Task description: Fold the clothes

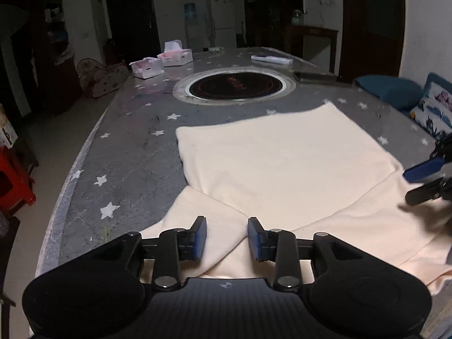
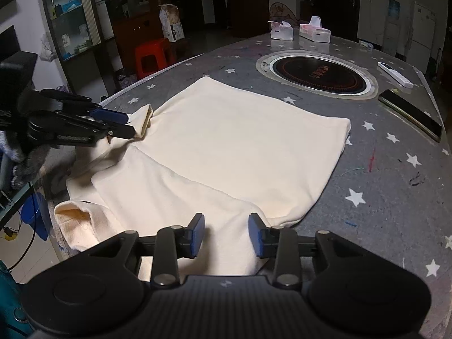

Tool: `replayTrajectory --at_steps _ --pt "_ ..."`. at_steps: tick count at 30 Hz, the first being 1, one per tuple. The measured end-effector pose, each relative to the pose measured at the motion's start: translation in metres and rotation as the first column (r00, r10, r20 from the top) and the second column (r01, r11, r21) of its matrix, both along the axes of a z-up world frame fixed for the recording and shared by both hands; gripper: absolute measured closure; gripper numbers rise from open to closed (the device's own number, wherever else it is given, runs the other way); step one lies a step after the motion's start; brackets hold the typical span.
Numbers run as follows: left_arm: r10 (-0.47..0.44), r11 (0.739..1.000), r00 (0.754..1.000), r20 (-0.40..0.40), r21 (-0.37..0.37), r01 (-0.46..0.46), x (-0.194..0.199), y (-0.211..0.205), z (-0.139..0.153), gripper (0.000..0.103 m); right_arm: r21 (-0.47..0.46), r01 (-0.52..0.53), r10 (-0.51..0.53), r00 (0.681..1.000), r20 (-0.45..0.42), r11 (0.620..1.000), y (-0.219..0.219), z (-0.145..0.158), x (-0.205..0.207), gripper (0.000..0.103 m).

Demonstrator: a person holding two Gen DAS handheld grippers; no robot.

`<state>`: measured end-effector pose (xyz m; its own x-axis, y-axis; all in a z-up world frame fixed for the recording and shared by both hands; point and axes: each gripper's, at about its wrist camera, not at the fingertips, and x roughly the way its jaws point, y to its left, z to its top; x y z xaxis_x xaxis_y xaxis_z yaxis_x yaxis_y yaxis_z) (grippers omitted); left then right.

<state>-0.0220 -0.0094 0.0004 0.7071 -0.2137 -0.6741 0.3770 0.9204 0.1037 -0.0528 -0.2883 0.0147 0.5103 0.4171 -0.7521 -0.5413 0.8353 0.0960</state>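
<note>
A cream garment (image 1: 282,169) lies spread on the grey star-patterned table (image 1: 127,155), its body flat and both sleeves folded in toward the near edge. My left gripper (image 1: 226,238) is open, its jaws standing over the left sleeve with nothing between them. In the right wrist view the garment (image 2: 240,147) fills the table's middle; my right gripper (image 2: 226,236) is open above the right sleeve. The left gripper shows there too (image 2: 127,125), beside a sleeve cuff (image 2: 145,120). The right gripper shows at the right edge of the left wrist view (image 1: 423,180).
A round black hotplate (image 1: 234,84) is set into the table beyond the garment. Two tissue boxes (image 1: 161,63) stand at the far left. A white remote (image 2: 395,75) and a dark phone (image 2: 409,114) lie at the right. A red stool (image 2: 154,56) stands off the table.
</note>
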Motion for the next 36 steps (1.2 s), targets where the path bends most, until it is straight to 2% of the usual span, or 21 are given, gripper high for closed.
replayTrajectory --at_steps 3,7,9,15,19,23,30,36 --pt "-0.011 1.000 1.000 0.008 0.018 0.011 0.002 -0.001 -0.004 0.068 -0.002 0.002 -0.002 1.000 0.005 1.000 0.001 0.002 -0.001 0.068" --pt "0.001 1.000 1.000 -0.008 -0.030 -0.001 0.006 0.008 0.002 0.093 -0.005 0.003 -0.003 1.000 0.012 1.000 0.002 0.003 -0.002 0.067" --pt "0.011 0.996 1.000 -0.024 -0.087 -0.013 0.009 0.016 0.010 0.095 -0.005 0.006 -0.006 1.000 0.015 1.000 0.001 0.004 -0.002 0.067" --pt "0.011 0.960 1.000 -0.005 -0.279 -0.012 0.008 0.032 0.058 0.096 0.009 0.010 -0.010 0.999 0.032 1.000 -0.001 0.009 -0.005 0.067" --pt "-0.035 0.919 0.999 0.014 -0.392 0.038 0.002 0.027 0.092 0.096 0.023 0.014 -0.015 0.999 0.042 1.000 -0.003 0.012 -0.008 0.067" --pt "-0.097 0.875 0.995 0.027 -0.473 0.099 -0.006 0.009 0.113 0.096 0.044 0.022 -0.024 0.998 0.050 0.999 -0.007 0.015 -0.011 0.067" --pt "-0.185 0.832 0.982 0.034 -0.527 0.175 -0.015 -0.030 0.120 0.096 0.081 0.047 -0.052 0.997 0.056 0.996 -0.018 0.020 -0.014 0.067" --pt "-0.244 0.820 0.969 -0.035 -0.540 0.187 -0.016 -0.058 0.092 0.094 0.111 0.086 -0.091 0.995 0.040 0.990 -0.030 0.019 -0.015 0.067"
